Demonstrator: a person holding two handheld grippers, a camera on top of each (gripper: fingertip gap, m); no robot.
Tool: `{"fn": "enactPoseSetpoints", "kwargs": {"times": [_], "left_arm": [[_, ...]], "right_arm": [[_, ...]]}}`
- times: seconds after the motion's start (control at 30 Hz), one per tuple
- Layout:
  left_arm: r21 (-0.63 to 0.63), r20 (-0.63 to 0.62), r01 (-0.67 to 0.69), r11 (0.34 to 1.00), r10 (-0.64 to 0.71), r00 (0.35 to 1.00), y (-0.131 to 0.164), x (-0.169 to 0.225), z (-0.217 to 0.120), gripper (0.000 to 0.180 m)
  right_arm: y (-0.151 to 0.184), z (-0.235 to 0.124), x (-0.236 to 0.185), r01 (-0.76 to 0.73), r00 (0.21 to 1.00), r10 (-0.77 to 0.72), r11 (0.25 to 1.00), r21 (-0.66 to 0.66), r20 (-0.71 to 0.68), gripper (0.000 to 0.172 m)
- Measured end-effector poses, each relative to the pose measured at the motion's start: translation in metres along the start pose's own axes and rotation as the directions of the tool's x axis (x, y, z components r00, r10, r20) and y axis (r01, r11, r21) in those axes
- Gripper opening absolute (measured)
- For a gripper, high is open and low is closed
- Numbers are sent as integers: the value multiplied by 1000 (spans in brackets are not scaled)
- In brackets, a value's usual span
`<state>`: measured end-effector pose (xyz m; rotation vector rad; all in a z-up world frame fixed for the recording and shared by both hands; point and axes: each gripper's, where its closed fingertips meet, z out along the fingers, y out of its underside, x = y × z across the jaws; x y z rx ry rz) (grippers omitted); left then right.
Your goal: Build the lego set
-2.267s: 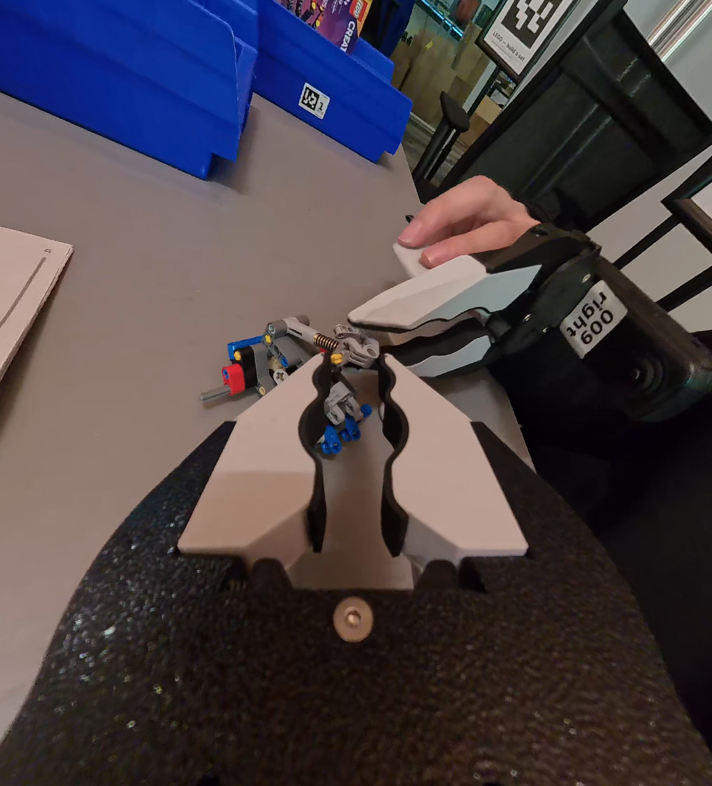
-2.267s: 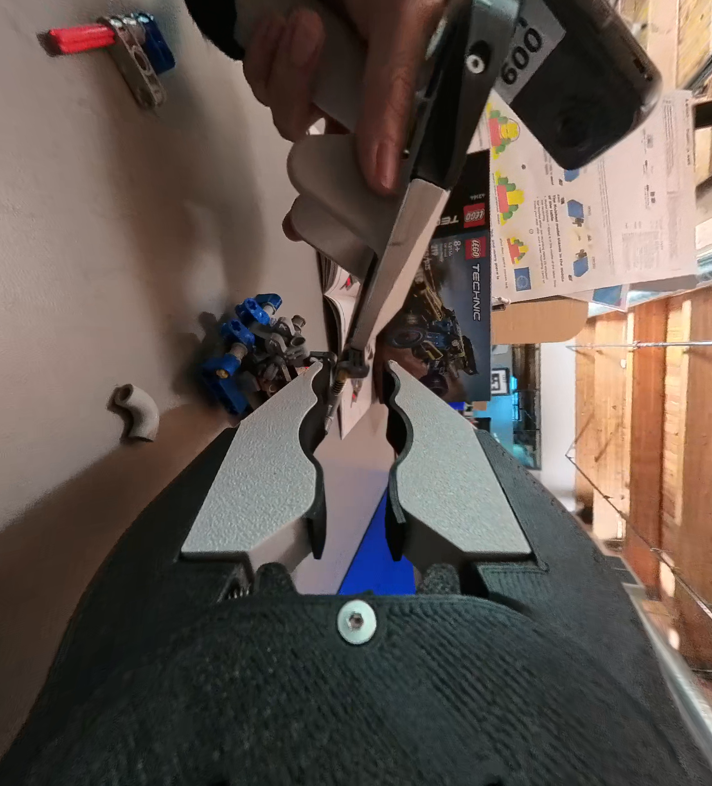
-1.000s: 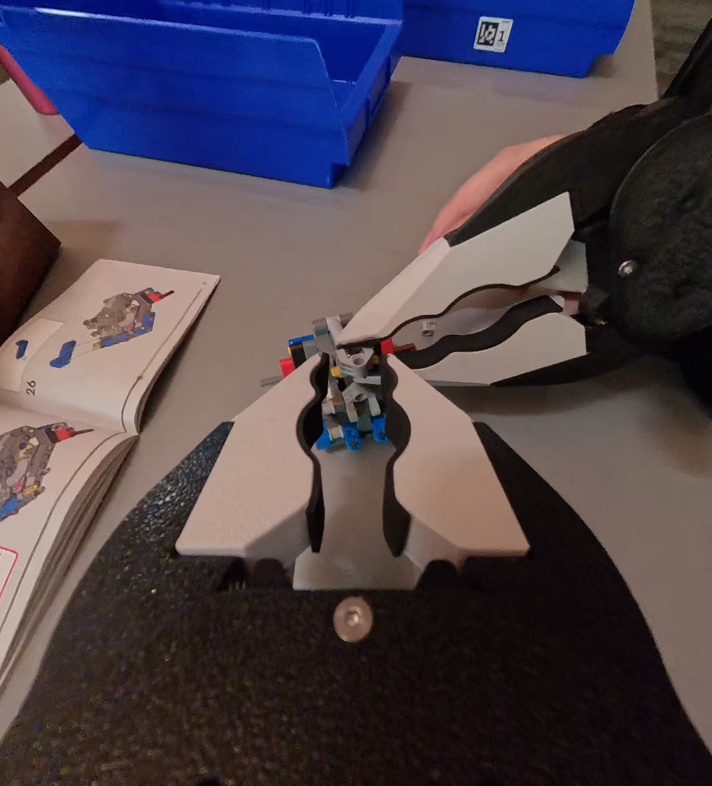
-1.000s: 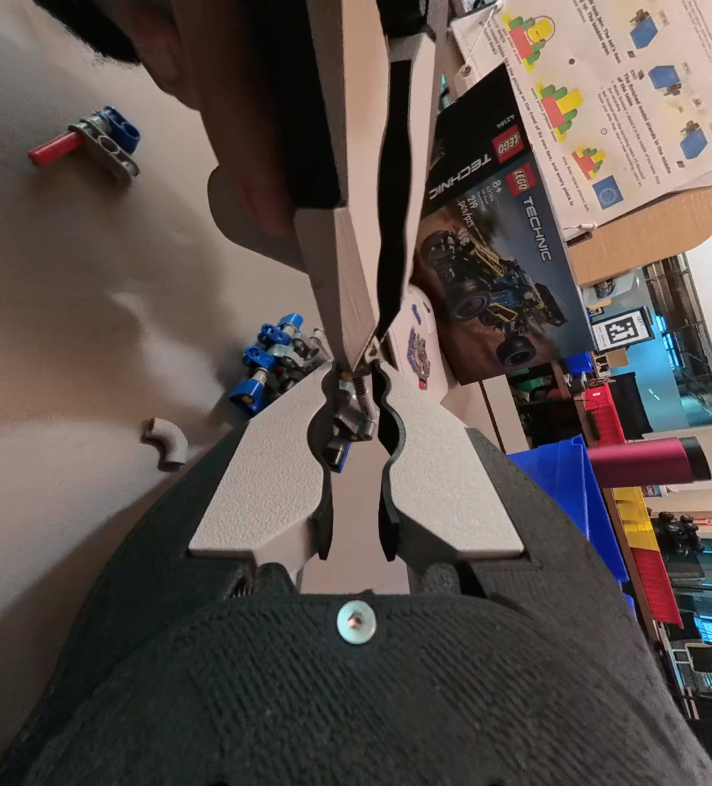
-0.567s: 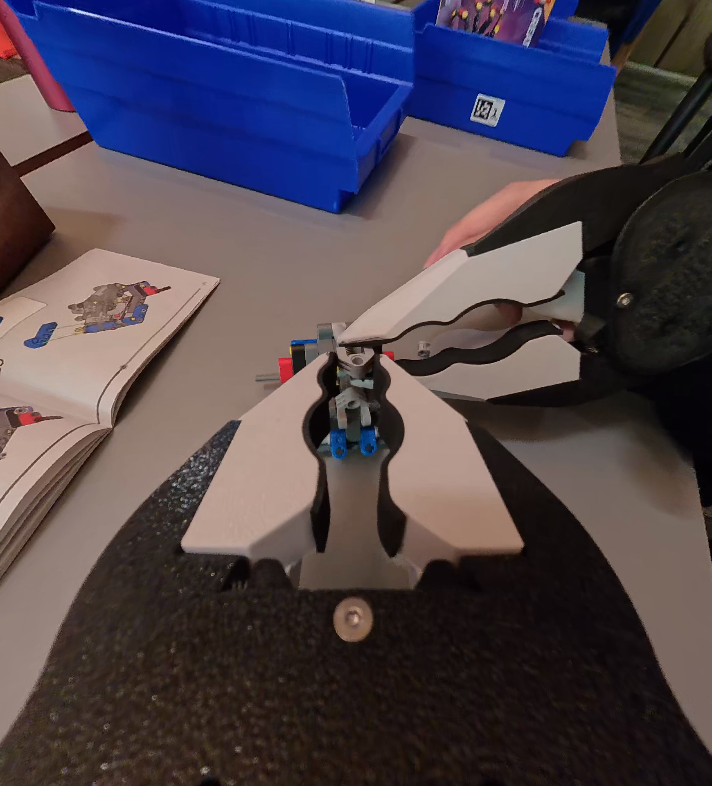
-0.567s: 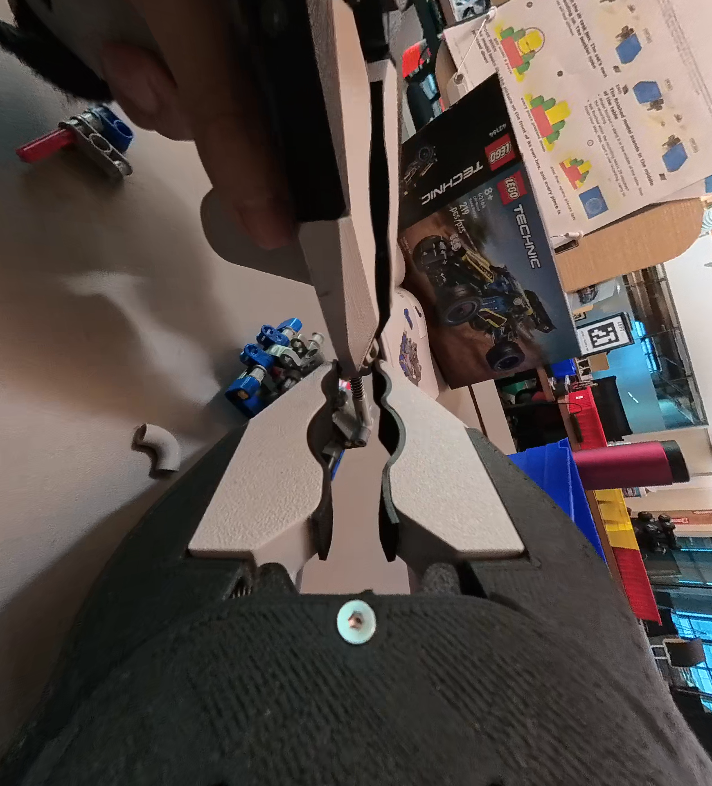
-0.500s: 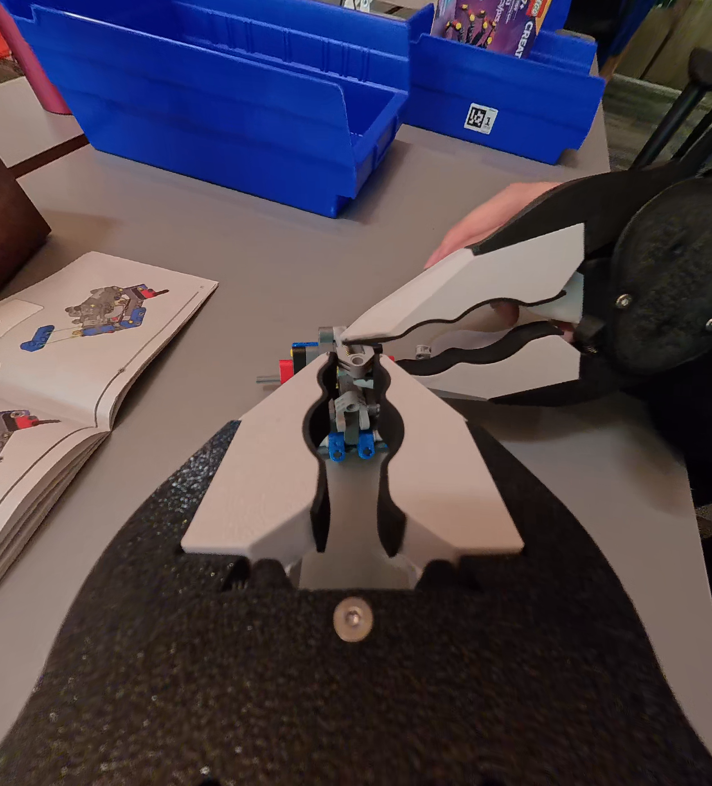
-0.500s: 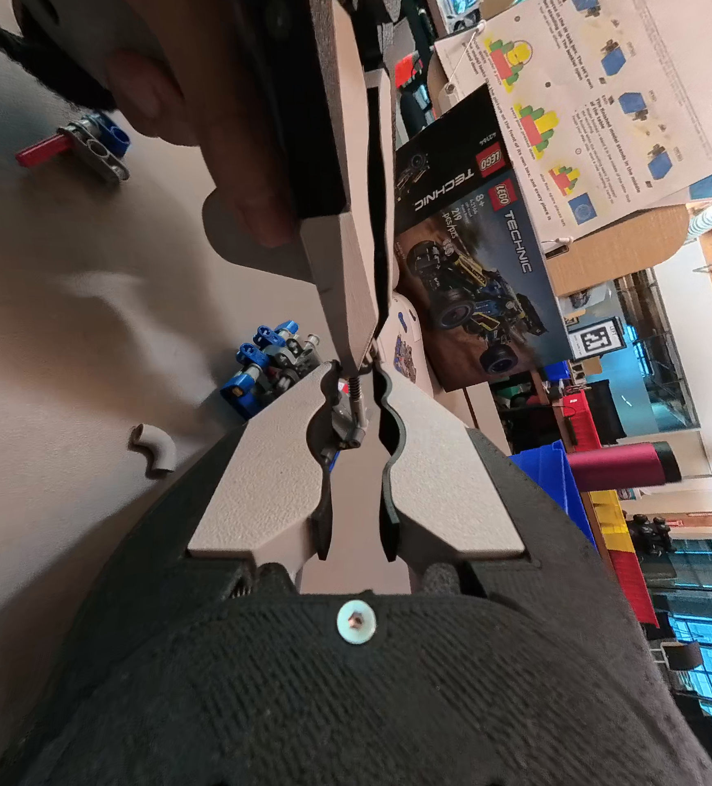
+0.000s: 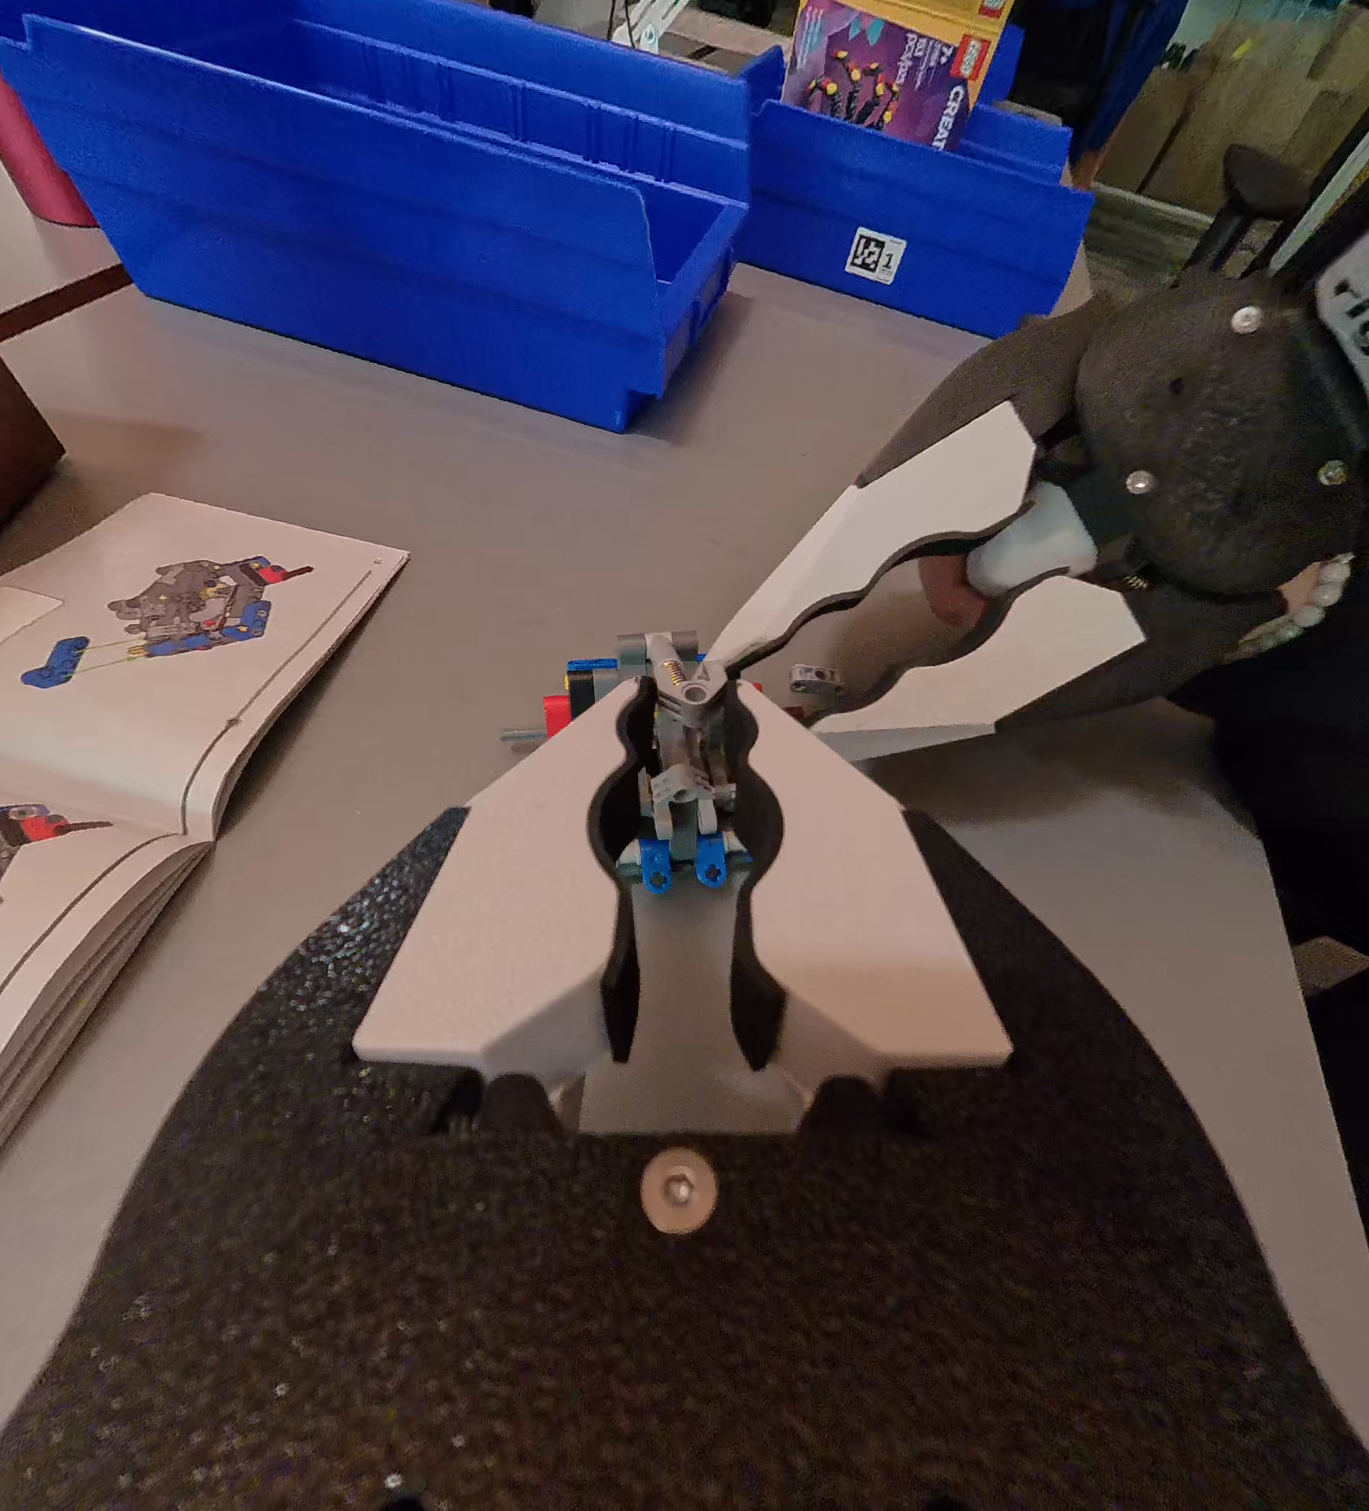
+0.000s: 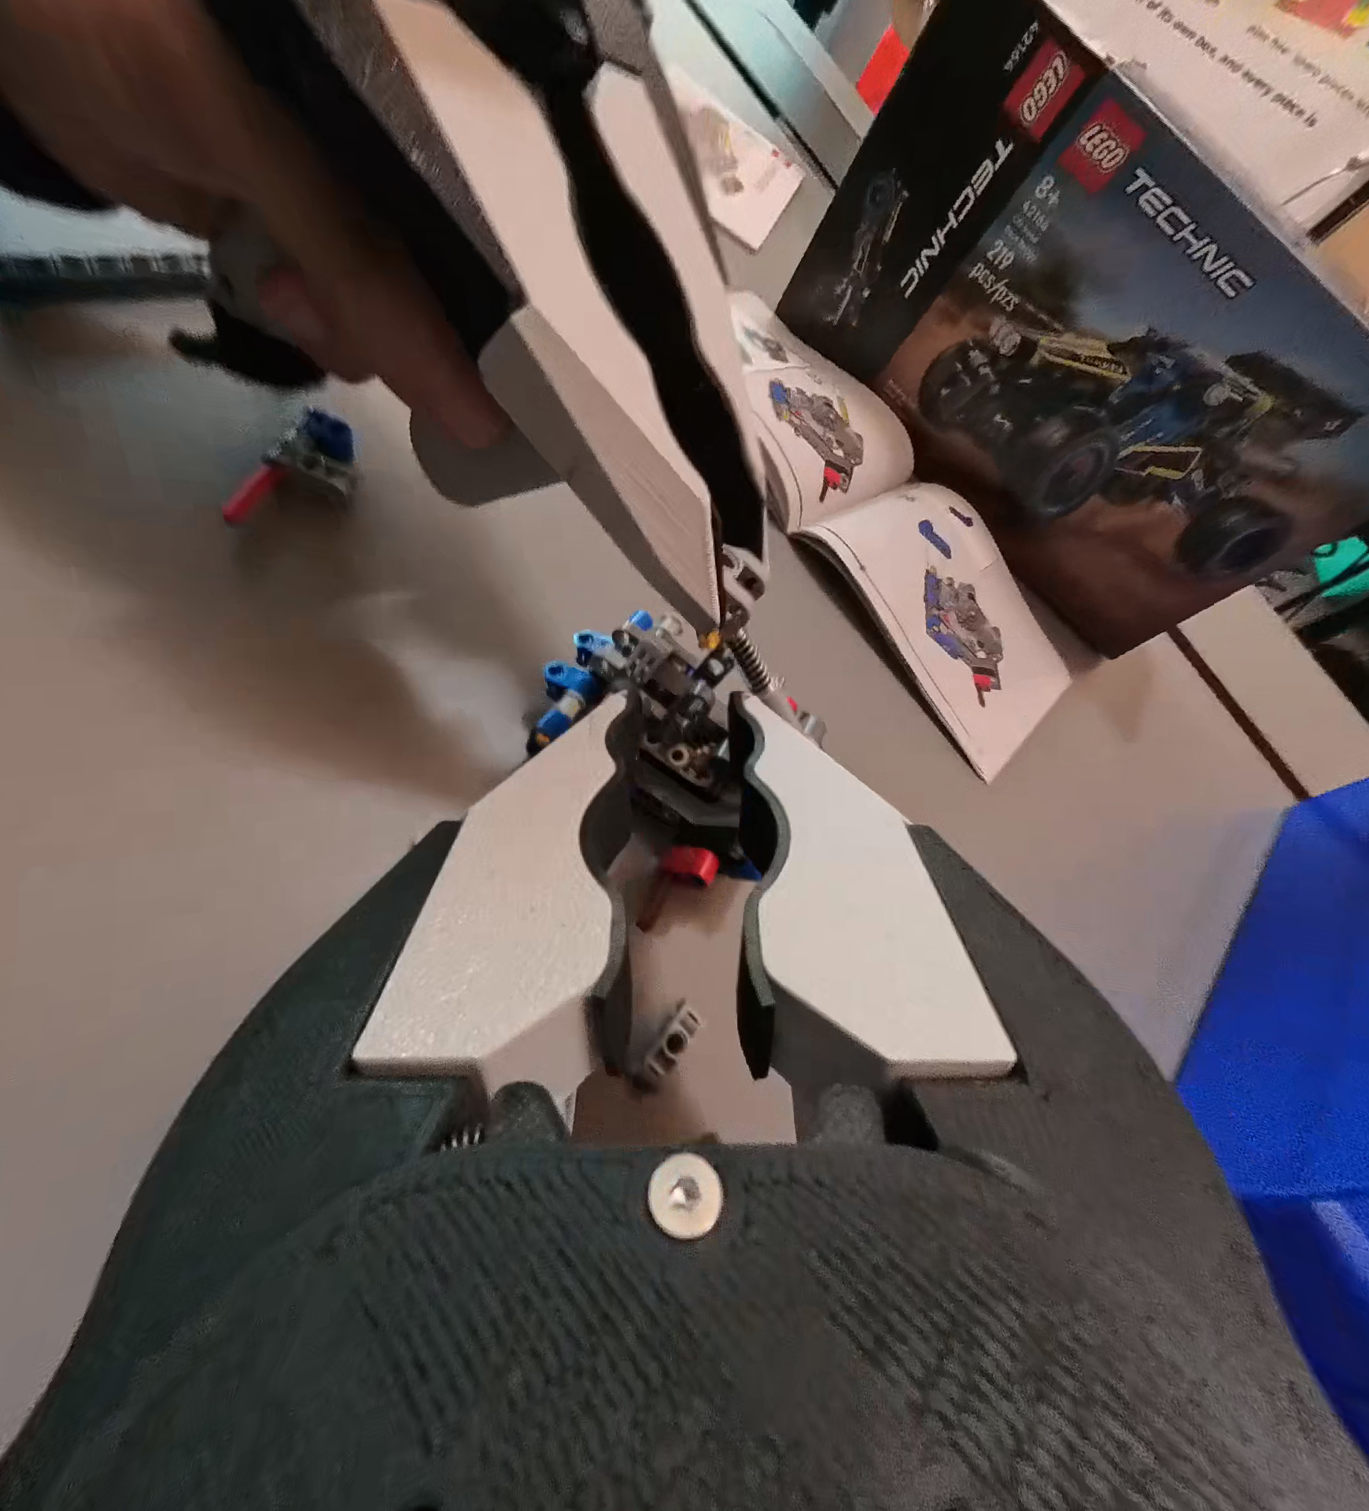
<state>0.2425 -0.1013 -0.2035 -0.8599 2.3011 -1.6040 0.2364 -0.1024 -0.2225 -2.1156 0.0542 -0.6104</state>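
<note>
While the left gripper (image 9: 685, 703) is clamped on the grey spring strut (image 9: 677, 666) of a small grey, black and blue brick assembly (image 9: 681, 809), the strut's eyelet end sticks out just past its fingertips, and the assembly's blue connectors sit deeper between the two fingers, close to the palm. The assembly rests on the grey table (image 9: 436, 523).

From the left gripper's right, the right gripper (image 10: 677, 719) reaches in. In its own view its fingers close around the dark body of the same assembly (image 10: 681, 736), with a red pin (image 10: 689, 865) lying further back between them; whether the pads press on the body I cannot tell. A loose grey connector (image 10: 665, 1038) lies on the table near that gripper's palm, and a small red, grey and blue piece (image 10: 297, 470) lies well off to its left.

Beyond the left gripper stand two blue bins (image 9: 420, 245): the nearer, longer one shows only its blue inner walls from this angle, while the farther one (image 9: 910, 204) holds a purple box (image 9: 881, 73) standing on end. An open instruction booklet (image 9: 133, 654) lies to the left gripper's left. Ahead and to the right of the right gripper a dark set box (image 10: 1074, 327) stands behind the booklet.
</note>
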Motion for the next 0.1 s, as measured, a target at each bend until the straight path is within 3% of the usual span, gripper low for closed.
{"fn": "enactPoseSetpoints", "kwargs": {"times": [0.03, 0.1], "left_arm": [[4, -6, 6, 1000, -6, 1000, 1, 0, 0, 13], [8, -12, 4, 1000, -4, 1000, 2, -1, 0, 13]], "right_arm": [[-2, 1, 1, -25, 1000, 25, 1000, 16, -10, 18], [-1, 2, 5, -47, 998, 48, 999, 14, -28, 16]]}}
